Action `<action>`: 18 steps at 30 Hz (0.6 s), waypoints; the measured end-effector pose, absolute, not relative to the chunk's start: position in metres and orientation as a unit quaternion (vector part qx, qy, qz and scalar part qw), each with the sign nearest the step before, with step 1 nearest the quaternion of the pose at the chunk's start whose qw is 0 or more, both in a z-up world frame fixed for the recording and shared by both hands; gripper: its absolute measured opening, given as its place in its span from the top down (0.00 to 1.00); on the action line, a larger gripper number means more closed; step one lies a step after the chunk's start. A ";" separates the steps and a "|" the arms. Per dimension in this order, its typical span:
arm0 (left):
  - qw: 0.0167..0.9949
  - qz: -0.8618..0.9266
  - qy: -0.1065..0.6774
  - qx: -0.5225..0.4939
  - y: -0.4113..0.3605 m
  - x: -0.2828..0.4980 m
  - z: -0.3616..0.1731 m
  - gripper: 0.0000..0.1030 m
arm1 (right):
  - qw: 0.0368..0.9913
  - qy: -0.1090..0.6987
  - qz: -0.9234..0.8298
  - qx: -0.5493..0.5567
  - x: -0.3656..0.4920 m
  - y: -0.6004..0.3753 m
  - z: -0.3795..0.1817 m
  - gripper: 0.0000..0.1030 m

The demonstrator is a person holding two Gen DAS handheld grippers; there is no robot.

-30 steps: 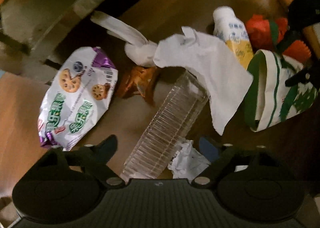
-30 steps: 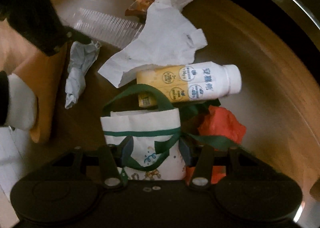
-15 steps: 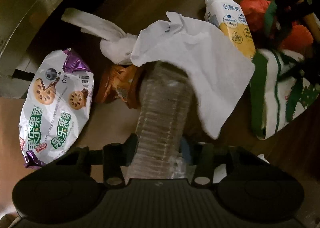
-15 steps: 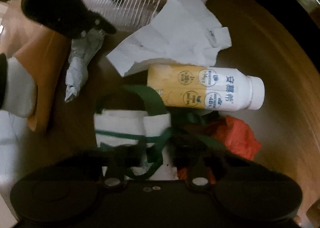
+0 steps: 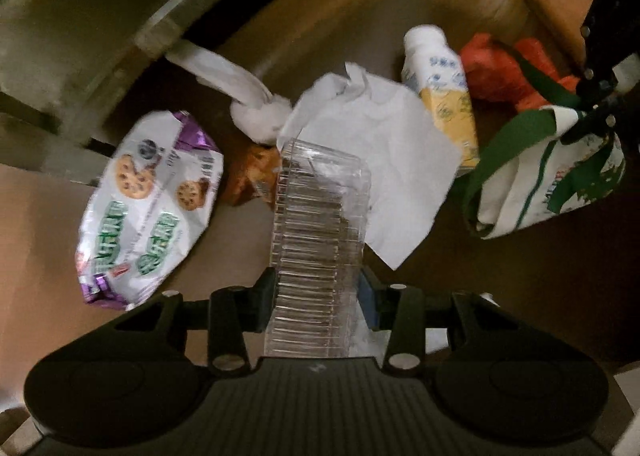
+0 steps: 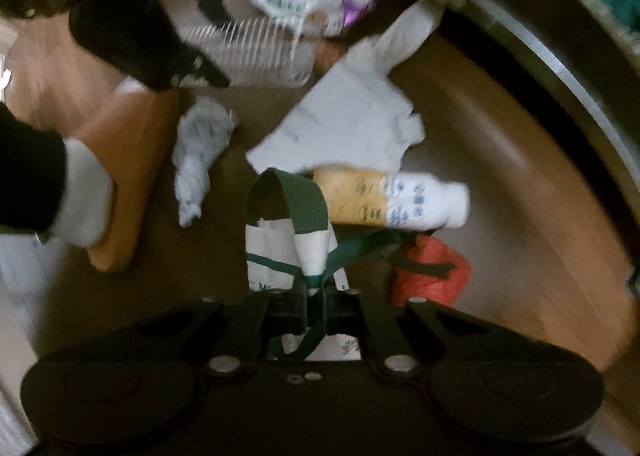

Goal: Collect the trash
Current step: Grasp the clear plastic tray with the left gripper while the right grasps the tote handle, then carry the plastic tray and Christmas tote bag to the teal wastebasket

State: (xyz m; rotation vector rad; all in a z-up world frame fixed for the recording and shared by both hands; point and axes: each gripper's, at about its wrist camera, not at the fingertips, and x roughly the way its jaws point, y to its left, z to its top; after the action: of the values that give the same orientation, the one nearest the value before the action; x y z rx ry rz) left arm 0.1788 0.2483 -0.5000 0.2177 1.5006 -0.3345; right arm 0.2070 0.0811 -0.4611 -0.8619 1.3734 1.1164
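Pointing straight down, my left gripper [image 5: 318, 288] is shut on a clear ribbed plastic tray [image 5: 320, 195], with the pads pressing its sides, and holds it a little off the wooden floor. In the right wrist view the same gripper [image 6: 216, 43] holds the tray [image 6: 256, 51] at upper left. My right gripper [image 6: 316, 296] has its jaws closing on the green handle and white rim of a small tote bag [image 6: 272, 248], and the fabric is pinched between the pads. The bag [image 5: 552, 183] hangs below that gripper [image 5: 596, 95] at the right of the left wrist view.
On the floor lie a cookie packet [image 5: 152, 207], a brown wrapper [image 5: 252, 175], a twisted tissue [image 5: 240, 95], a white paper sheet [image 5: 384, 159], a yellow-and-white bottle [image 5: 444, 103], a red crumpled bag [image 5: 496, 75] and a crumpled tissue [image 6: 200, 147]. A person's foot in an orange slipper [image 6: 124, 159] stands at left.
Both grippers went from open to shut: the left closed on the clear tray, the right on the bag's handle and rim. Both have since risen, and the floor looks farther away.
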 end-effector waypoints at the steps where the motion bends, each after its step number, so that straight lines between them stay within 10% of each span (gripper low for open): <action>1: 0.716 -0.153 0.674 0.099 0.251 0.177 -0.489 0.60 | 0.561 0.580 0.469 -0.359 0.207 0.081 -0.449 0.94; 18: 0.808 -0.093 0.579 0.061 0.235 0.170 -0.258 0.60 | 0.734 0.444 0.444 -0.258 0.205 0.023 -0.213 0.94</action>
State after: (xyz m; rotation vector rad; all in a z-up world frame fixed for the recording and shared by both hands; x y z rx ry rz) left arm 0.1704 0.2355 -0.2585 0.1300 1.2392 -0.1980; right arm 0.2048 0.0228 -0.2127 -0.5668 0.9757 0.9767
